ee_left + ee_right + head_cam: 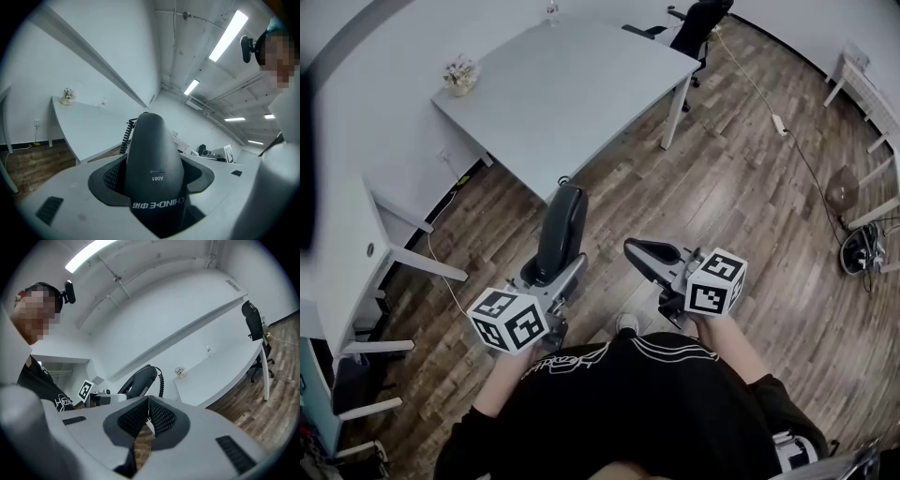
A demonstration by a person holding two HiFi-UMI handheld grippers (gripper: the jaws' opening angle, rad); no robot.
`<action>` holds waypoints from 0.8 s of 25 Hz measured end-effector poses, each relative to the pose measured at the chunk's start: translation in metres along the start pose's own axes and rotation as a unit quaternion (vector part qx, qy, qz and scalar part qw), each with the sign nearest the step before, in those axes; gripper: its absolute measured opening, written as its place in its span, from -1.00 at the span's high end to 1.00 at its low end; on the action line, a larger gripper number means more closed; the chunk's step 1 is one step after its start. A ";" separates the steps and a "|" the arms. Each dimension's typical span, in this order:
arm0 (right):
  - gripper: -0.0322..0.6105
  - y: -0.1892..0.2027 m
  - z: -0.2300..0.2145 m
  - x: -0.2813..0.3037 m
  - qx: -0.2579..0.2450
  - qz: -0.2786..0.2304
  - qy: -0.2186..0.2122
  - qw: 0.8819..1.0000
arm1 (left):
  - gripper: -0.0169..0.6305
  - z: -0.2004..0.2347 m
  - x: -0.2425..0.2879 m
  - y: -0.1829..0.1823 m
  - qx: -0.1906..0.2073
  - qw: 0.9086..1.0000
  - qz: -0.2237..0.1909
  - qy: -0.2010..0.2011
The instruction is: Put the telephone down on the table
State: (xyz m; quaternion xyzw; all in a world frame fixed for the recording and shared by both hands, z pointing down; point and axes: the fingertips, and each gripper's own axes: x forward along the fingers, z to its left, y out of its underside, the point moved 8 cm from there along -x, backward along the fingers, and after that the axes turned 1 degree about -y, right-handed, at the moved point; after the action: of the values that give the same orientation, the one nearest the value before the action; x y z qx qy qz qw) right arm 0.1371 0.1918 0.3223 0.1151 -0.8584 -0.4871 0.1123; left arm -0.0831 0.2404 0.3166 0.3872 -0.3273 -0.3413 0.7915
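Your left gripper (pixel 551 271) has its jaws spread wide and pressed on the lower end of the black telephone handset (pixel 152 173). The pads bear on both of its sides. The handset rises from between the jaws and reaches well past their tips, leaning a little to the right in the head view. Its coiled cord (pixel 125 136) shows just behind its upper end, beyond the jaws. The handset is in the air over the wooden floor (pixel 741 197), touching nothing but the jaws.

The pale tabletop (pixel 572 94) lies ahead of the left jaws and apart from them. In the head view, its near corner sits just past the top of the handset. A small pot of flowers (pixel 461 75) stands at the far left corner of the tabletop, well beyond the jaws. A black office chair (pixel 698 23) stands off the far right end.

Your right gripper (pixel 148 413) is held just to the right of the left one, at about the same height. Its jaws are closed, pad against pad, with nothing between them. From the right gripper view, the handset and the left gripper appear beyond the right jaws and to their left. The tabletop stretches away ahead of them to the right.
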 end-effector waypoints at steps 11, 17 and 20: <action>0.78 -0.055 -0.084 -0.030 -0.010 -0.023 0.022 0.999 | 0.05 -0.019 0.119 -0.040 0.027 0.999 0.013 0.036; 0.78 -0.067 -0.110 -0.039 -0.010 -0.038 0.040 0.998 | 0.05 -0.015 0.156 -0.052 0.034 0.998 0.028 0.055; 0.78 -0.072 -0.129 -0.038 -0.007 -0.040 0.058 0.997 | 0.05 0.000 0.177 -0.059 0.030 0.997 0.030 0.061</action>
State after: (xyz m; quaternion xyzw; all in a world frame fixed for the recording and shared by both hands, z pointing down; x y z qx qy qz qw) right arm 0.2186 0.0634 0.3217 0.1766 -0.8418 -0.4894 0.1435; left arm -0.0022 0.0723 0.3123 0.4213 -0.2995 -0.2833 0.8078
